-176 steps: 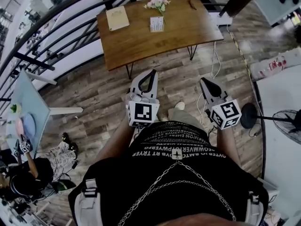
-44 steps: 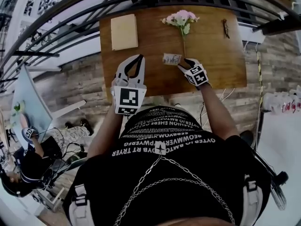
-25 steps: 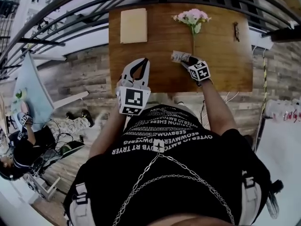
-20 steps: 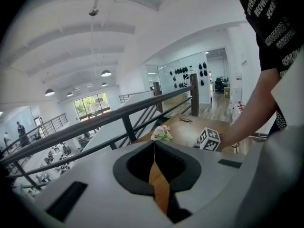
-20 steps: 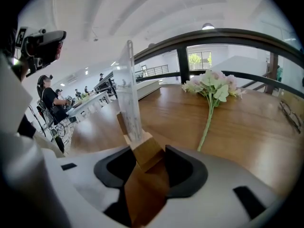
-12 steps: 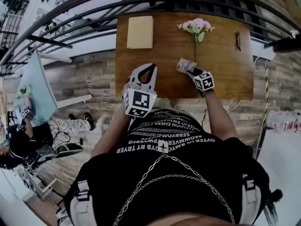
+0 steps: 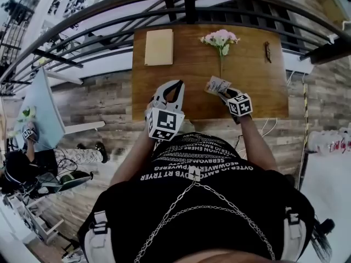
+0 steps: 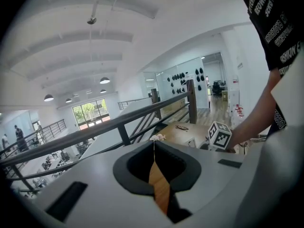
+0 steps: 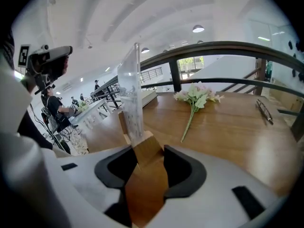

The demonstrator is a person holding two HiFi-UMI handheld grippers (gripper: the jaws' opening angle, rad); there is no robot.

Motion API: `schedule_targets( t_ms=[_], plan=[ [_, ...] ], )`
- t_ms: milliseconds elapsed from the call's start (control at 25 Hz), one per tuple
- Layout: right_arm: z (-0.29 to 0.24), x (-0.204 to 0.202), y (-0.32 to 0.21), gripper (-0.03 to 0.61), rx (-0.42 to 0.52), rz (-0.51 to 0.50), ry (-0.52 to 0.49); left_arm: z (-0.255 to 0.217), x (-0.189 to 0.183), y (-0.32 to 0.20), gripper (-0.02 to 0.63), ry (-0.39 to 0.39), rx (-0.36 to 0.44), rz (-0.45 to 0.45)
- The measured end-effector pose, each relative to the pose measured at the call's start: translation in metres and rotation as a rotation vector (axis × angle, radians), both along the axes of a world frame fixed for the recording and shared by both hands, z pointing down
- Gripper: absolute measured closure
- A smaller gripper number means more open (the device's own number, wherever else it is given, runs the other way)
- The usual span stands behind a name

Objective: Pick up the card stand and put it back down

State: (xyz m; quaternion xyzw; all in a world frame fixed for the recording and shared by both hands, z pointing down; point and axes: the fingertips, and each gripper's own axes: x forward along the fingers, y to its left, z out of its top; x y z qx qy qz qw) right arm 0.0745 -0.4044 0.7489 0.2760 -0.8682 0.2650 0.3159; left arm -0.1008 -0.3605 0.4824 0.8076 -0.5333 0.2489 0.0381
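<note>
Our right claw [image 9: 146,152] gripped the card stand [image 9: 130,87] by its wooden base, apparently clear of the surface [image 9: 228,127] beneath; putting it down remained. Our left claw [image 8: 153,145] was closed, empty.

Pink flowers [image 7: 219,38], tan notebook [image 7: 159,46] and eyeglasses [image 7: 267,51] on a wooden table [image 7: 189,64] beside a black railing [image 7: 189,9]

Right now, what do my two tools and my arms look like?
The left tool and right tool are pale grey-white shells with black inner linings, curved like tongs. Each carries a white cube printed with black square markers. No cables show. The person wears a black short-sleeved T-shirt with white lettering.
</note>
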Motion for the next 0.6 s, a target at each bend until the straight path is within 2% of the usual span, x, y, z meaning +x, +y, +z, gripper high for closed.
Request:
schedule_targets(
  t_ms=[600],
  plan=[
    [-0.108,0.034,0.024,0.393,0.077,-0.010,-0.044,-0.014,0.048,0.032,0.584,0.034,0.051,-0.008]
  ],
)
